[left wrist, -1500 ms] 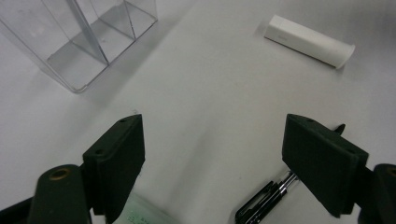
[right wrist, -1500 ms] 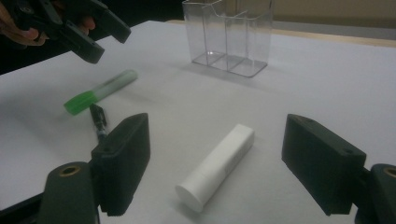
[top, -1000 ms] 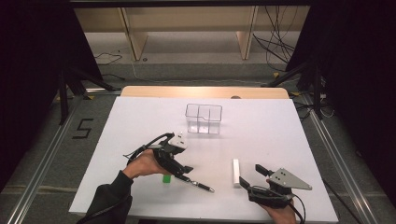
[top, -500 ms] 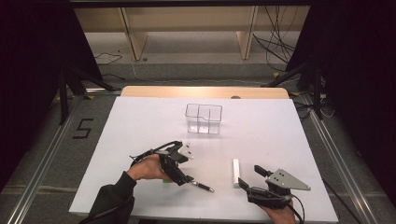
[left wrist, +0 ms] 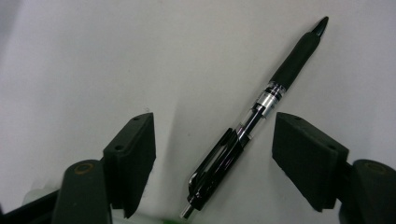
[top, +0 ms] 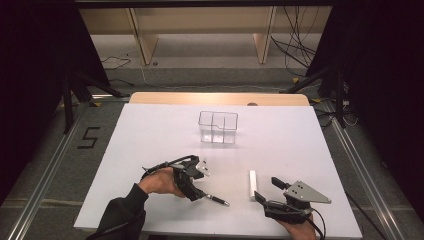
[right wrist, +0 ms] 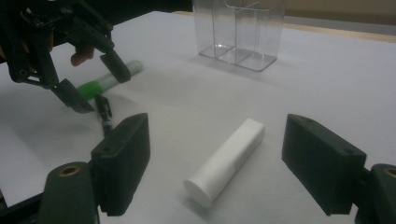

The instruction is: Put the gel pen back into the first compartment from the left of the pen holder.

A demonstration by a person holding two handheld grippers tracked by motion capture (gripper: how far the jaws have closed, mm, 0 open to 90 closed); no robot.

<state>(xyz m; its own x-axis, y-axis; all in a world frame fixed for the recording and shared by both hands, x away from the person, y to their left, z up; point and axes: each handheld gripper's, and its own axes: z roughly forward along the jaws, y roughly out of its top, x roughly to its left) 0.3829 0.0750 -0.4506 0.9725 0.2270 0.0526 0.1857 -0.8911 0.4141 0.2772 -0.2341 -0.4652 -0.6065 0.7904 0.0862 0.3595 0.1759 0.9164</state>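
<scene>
A white table [top: 150, 130] holds a few small things. Near its front edge, left of the middle, a black click pen [left wrist: 254, 121] lies flat, its tip pointing toward the front right corner. The left gripper [top: 196, 186] hangs right over it. In the left gripper view its two fingers [left wrist: 133, 161] stand apart on either side of the pen's clear barrel, not touching it; they have just been closing in on it, with the pen between them.

The pen looks light, thin and stiff, with a smooth plastic barrel that could roll or slip out sideways. Its clip end and clear middle section lie between the fingers, and the middle seems the best spot to pinch, squarely across the barrel, so that it stays balanced. The rubber sleeve nearer the tip would likely give more friction.

A green marker [right wrist: 109, 80] lies just beside the pen. The right gripper [top: 272, 190] rests near the front right corner, fingers wide apart, with a white tube [right wrist: 226, 161] lying on the table ahead of them, untouched. A clear divided box [top: 218, 127] stands toward the middle of the table
</scene>
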